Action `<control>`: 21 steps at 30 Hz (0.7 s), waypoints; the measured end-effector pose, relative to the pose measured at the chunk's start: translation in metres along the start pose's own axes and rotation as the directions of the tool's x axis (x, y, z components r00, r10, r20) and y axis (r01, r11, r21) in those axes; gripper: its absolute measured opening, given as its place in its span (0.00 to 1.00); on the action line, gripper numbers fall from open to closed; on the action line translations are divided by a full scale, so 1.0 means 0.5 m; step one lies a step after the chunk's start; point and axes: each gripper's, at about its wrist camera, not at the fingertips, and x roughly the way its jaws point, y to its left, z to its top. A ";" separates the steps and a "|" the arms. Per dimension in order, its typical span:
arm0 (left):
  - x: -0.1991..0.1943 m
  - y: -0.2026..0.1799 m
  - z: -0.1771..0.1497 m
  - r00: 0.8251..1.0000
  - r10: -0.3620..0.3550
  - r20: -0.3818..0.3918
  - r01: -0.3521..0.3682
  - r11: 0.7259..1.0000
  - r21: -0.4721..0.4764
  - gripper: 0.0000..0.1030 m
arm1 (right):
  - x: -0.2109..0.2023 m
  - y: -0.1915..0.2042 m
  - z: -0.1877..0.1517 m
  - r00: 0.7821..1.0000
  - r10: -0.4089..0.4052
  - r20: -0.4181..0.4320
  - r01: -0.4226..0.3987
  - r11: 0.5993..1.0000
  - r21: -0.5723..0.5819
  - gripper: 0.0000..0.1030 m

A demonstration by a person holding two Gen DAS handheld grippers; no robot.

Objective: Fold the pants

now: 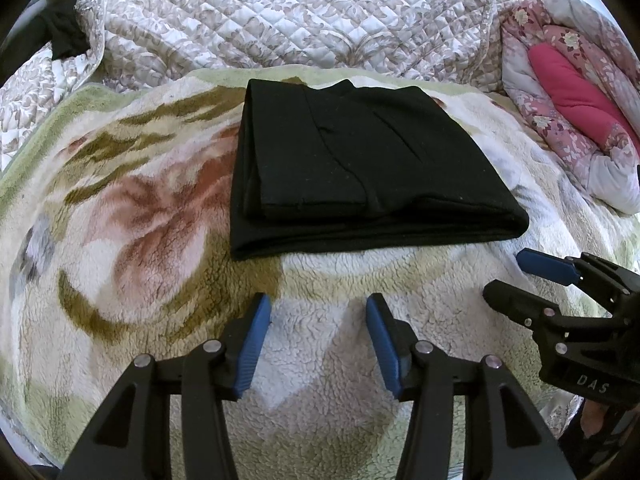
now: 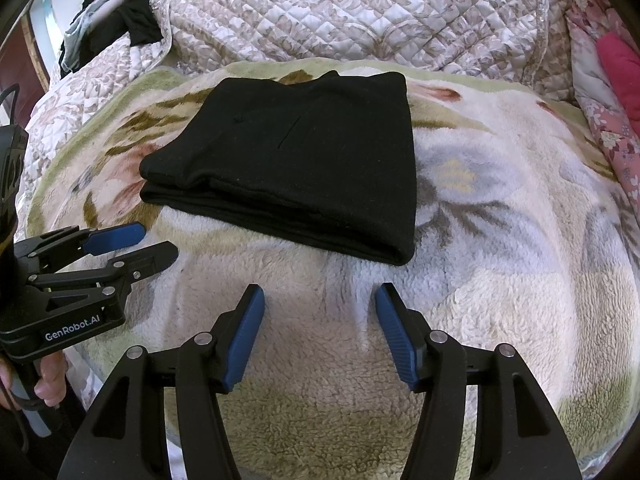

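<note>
The black pants (image 1: pixel 360 164) lie folded into a compact rectangle on the fleece floral blanket (image 1: pixel 140 240); they also show in the right wrist view (image 2: pixel 296 168). My left gripper (image 1: pixel 318 312) is open and empty, just short of the pants' near edge. My right gripper (image 2: pixel 320 300) is open and empty, likewise just below the pants. The right gripper shows at the right of the left wrist view (image 1: pixel 506 276), jaws apart. The left gripper shows at the left of the right wrist view (image 2: pixel 160 242), jaws apart.
A quilted floral cover (image 1: pixel 300 12) lies behind the blanket. A pink flowered quilt (image 1: pixel 568 92) is bunched at the right. Dark clothes (image 2: pixel 116 20) hang at the far left. The blanket (image 2: pixel 520 220) spreads wide around the pants.
</note>
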 end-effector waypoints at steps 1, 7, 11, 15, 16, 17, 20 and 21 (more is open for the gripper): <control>0.001 0.001 0.002 1.000 -0.001 0.000 0.001 1.000 0.003 0.52 | 0.000 0.001 0.000 1.000 -0.001 -0.001 0.001 1.000 -0.001 0.57; 0.001 0.002 0.004 1.000 -0.003 -0.003 0.003 1.000 0.002 0.52 | 0.001 0.002 0.003 1.000 -0.001 -0.006 0.001 1.000 -0.003 0.58; -0.001 0.004 0.001 1.000 -0.003 -0.005 0.003 1.000 0.004 0.52 | 0.001 0.001 0.003 1.000 0.000 -0.008 0.000 1.000 -0.003 0.58; 0.001 0.002 0.004 1.000 -0.001 -0.005 0.001 1.000 0.004 0.53 | 0.002 0.001 0.003 1.000 0.000 -0.009 0.000 1.000 -0.004 0.58; 0.001 0.001 0.005 1.000 -0.001 -0.005 0.001 1.000 0.004 0.53 | 0.002 0.000 0.004 1.000 0.000 -0.009 0.000 1.000 -0.005 0.58; 0.001 0.001 0.005 1.000 0.000 -0.005 0.001 1.000 0.004 0.53 | 0.002 0.000 0.003 1.000 0.000 -0.010 0.000 1.000 -0.005 0.58; 0.000 0.004 -0.001 1.000 0.004 -0.004 -0.004 1.000 0.009 0.53 | 0.001 0.000 0.003 1.000 -0.001 -0.011 0.001 1.000 -0.008 0.58; 0.001 0.003 0.001 1.000 0.004 -0.005 -0.004 1.000 0.009 0.53 | 0.001 0.001 0.003 1.000 -0.001 -0.012 0.001 1.000 -0.010 0.58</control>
